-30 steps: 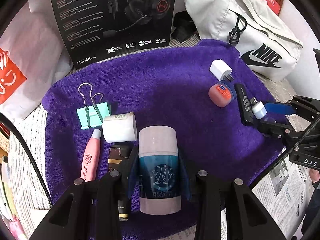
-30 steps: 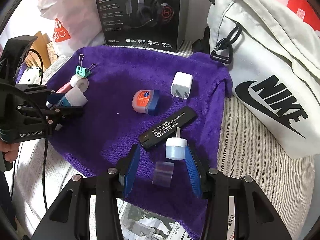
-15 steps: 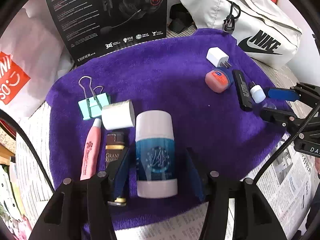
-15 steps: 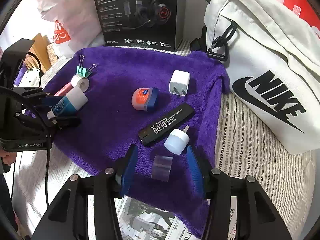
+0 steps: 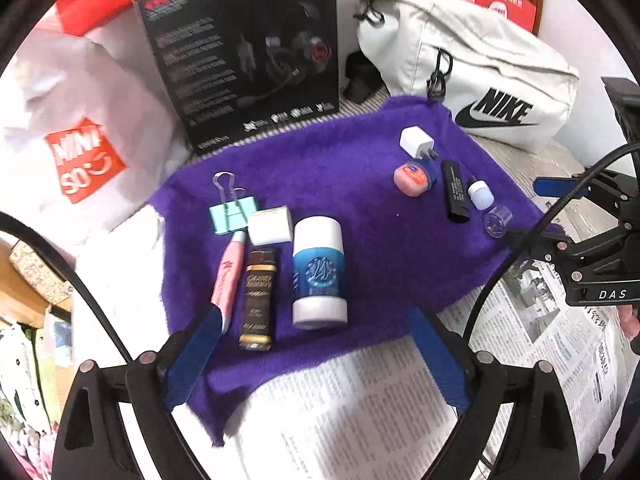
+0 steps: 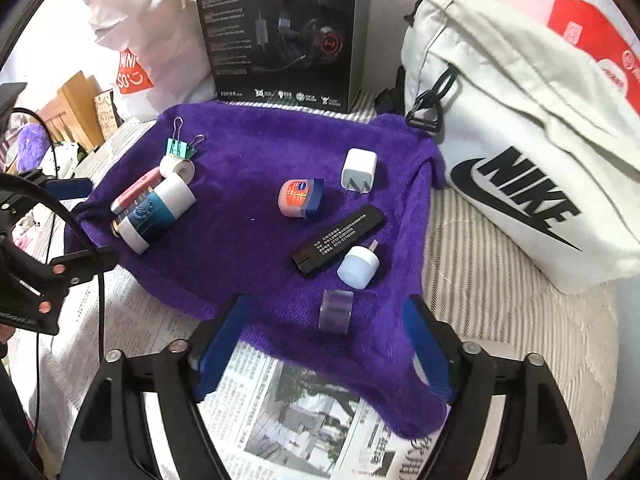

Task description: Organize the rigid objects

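Left wrist: stick (image 5: 319, 274) lengthwise, cap fwd.

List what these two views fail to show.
- Gold-black tube: right wrist view, almost wholly hidden behind the blue-white stick; it lies in full sight in the left view.
- Headset box print: left wrist view, blurred, unreadable.
- Black bar lettering: right wrist view, too small to read.
- Red bag behind the Nike bag: cut off by the image edge, mostly covered.
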A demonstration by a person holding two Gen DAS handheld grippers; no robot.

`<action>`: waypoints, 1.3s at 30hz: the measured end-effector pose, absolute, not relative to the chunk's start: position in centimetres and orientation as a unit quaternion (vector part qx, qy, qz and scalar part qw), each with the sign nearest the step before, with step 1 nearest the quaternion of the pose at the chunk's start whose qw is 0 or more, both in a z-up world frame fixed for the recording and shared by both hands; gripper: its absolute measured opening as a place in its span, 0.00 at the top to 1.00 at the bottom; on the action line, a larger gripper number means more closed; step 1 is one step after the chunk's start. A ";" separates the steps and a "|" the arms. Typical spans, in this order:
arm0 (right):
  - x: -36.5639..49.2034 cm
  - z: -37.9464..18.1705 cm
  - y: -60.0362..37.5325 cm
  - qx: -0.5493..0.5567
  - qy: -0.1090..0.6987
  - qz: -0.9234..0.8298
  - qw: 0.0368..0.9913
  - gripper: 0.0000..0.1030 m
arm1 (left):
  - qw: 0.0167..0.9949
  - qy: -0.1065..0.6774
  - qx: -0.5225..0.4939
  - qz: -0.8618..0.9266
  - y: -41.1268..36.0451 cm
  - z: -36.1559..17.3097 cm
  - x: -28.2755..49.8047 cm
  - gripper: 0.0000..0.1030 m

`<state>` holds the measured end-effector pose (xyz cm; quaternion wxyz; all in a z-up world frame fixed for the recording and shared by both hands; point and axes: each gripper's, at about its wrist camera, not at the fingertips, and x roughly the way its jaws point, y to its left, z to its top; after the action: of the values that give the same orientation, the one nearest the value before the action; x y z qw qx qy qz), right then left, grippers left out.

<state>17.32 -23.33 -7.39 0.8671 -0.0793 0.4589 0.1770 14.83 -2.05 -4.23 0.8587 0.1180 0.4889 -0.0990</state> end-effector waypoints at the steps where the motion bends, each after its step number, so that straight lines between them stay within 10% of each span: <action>1: 16.8 -7.1 -23.3 -0.082 0.456 0.171 0.870 0.20 | 0.862 0.485 0.111 -0.094 -1.8 -3.9 14.2 0.05; 9: 11.8 -4.4 -24.4 -0.075 0.415 0.122 0.899 0.00 | 0.880 0.468 0.055 -0.049 0.1 -2.3 10.5 0.01; 39: 2.9 -0.5 -26.3 -0.017 0.403 0.083 0.911 0.00 | 0.897 0.441 0.035 -0.008 -1.0 0.4 3.3 0.01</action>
<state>2.93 -26.26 -0.48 0.9113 -0.0171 0.4030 0.0829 3.28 -1.05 0.43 0.8966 0.0351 0.4414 -0.0077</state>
